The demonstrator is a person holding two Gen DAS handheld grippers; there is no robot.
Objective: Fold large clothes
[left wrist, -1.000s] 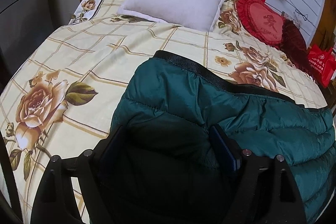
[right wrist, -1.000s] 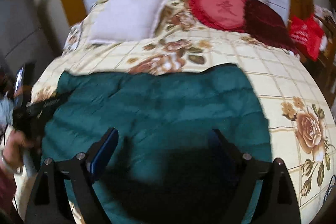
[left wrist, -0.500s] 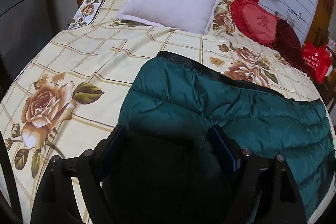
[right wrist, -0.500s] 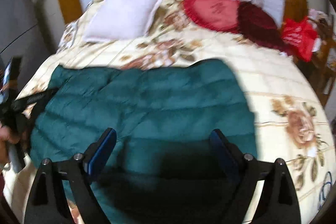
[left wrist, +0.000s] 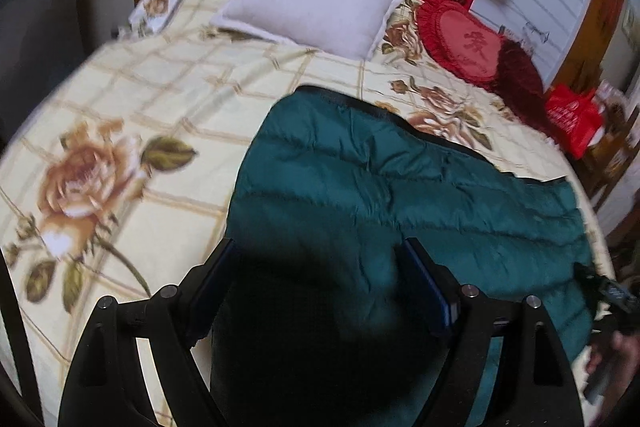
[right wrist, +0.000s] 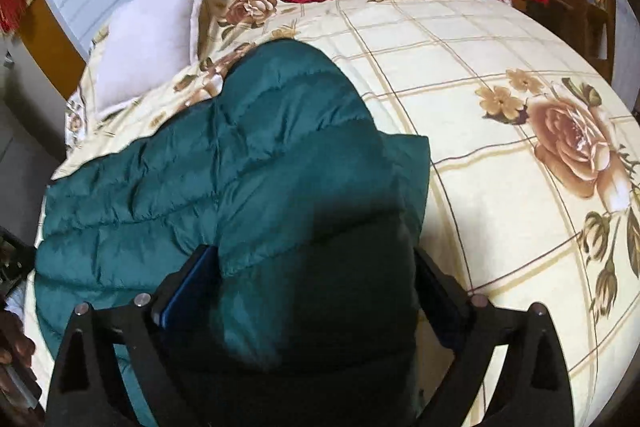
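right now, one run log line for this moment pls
step: fold green puffer jacket | place: floral bedspread | left gripper: open over jacket | right gripper: open, jacket fold between fingers | fold: partly done

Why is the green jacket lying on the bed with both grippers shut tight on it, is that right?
Not quite. The jacket is green and does lie on the bed, but neither gripper is shut. In the right wrist view the right gripper has its fingers wide apart, with the jacket between them. In the left wrist view the left gripper is open too.
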